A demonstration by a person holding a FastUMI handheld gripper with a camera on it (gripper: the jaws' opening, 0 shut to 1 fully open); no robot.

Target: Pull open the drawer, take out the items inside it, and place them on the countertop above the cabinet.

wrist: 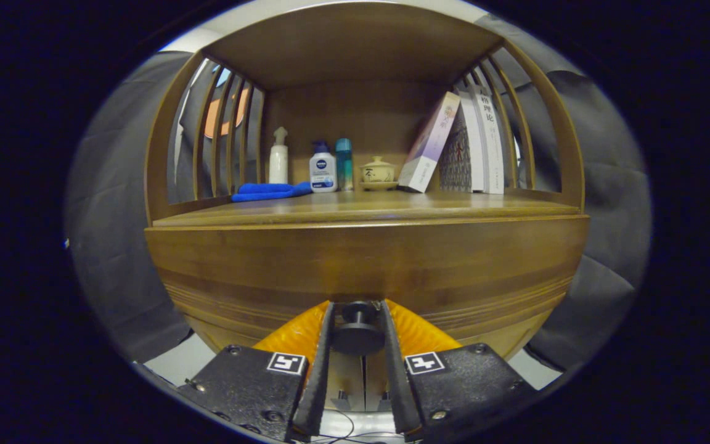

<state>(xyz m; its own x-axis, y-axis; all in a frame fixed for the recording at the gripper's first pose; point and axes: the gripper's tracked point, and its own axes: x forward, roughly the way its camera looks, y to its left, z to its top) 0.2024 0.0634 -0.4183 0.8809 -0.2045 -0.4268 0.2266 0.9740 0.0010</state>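
A wooden cabinet fills the view, with its drawer front (pixel 367 265) right ahead of me. A dark round knob (pixel 358 327) sticks out of the drawer front low down. My gripper (pixel 358 311) has both fingers pressed against the sides of that knob. The drawer front sits flush under the countertop (pixel 367 209), and I cannot see inside it. The countertop runs wide just above the drawer.
At the back of the countertop stand a white spray bottle (pixel 278 157), a white and blue bottle (pixel 322 168), a teal bottle (pixel 344 163) and a lidded tea bowl (pixel 378 171). A folded blue cloth (pixel 269 191) lies at the left. Leaning books (pixel 460 148) occupy the right. Curved slats close both sides.
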